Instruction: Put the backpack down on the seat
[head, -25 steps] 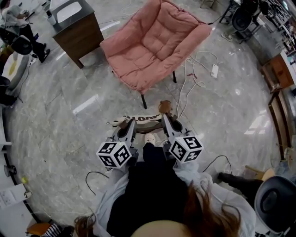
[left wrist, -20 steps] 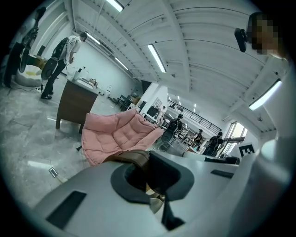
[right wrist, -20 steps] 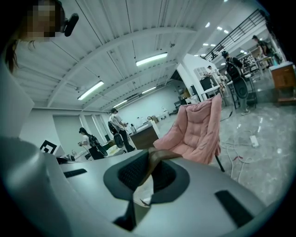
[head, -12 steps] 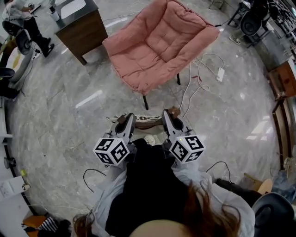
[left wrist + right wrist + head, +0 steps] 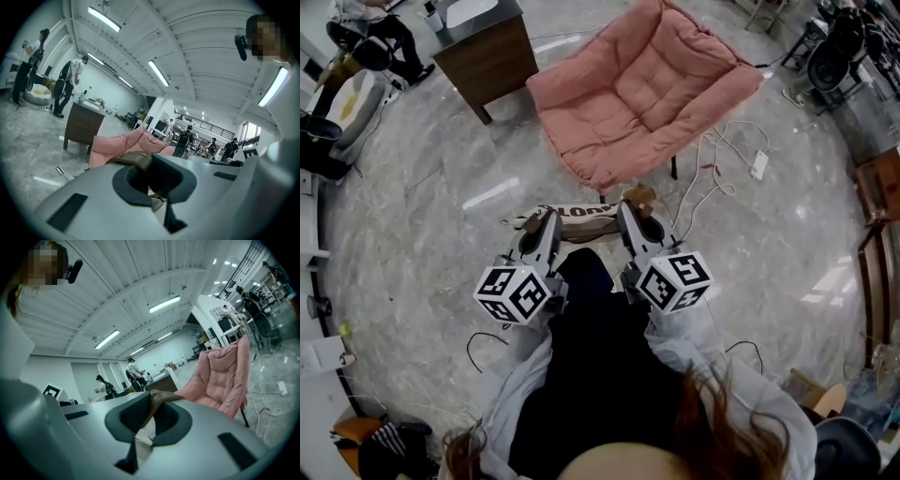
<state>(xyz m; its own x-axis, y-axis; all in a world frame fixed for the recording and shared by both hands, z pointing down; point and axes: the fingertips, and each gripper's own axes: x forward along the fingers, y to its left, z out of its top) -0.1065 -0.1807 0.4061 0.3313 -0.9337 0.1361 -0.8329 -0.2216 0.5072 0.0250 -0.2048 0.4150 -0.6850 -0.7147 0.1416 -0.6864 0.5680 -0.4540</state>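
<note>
The backpack [image 5: 584, 218], brown with a white printed band, hangs between my two grippers just in front of the pink cushioned chair [image 5: 647, 89]. My left gripper [image 5: 534, 228] is shut on a brown strap [image 5: 136, 159] of the backpack. My right gripper [image 5: 634, 210] is shut on another brown strap [image 5: 161, 397]. The pack is off the floor, short of the chair's front edge. The chair [image 5: 117, 145] shows beyond the left jaws, and the chair [image 5: 225, 376] stands to the right of the right jaws. Most of the bag is hidden under the grippers.
A dark wooden cabinet [image 5: 487, 52] stands left of the chair. White cables and a power strip [image 5: 758, 165] lie on the marble floor to the chair's right. Office chairs [image 5: 834, 56] are at the far right, and people [image 5: 70, 84] stand at the far left.
The person has stepped toward the chair, so it lies nearer the grippers. Both grippers have kept their hold on the backpack and shifted slightly left in view.
</note>
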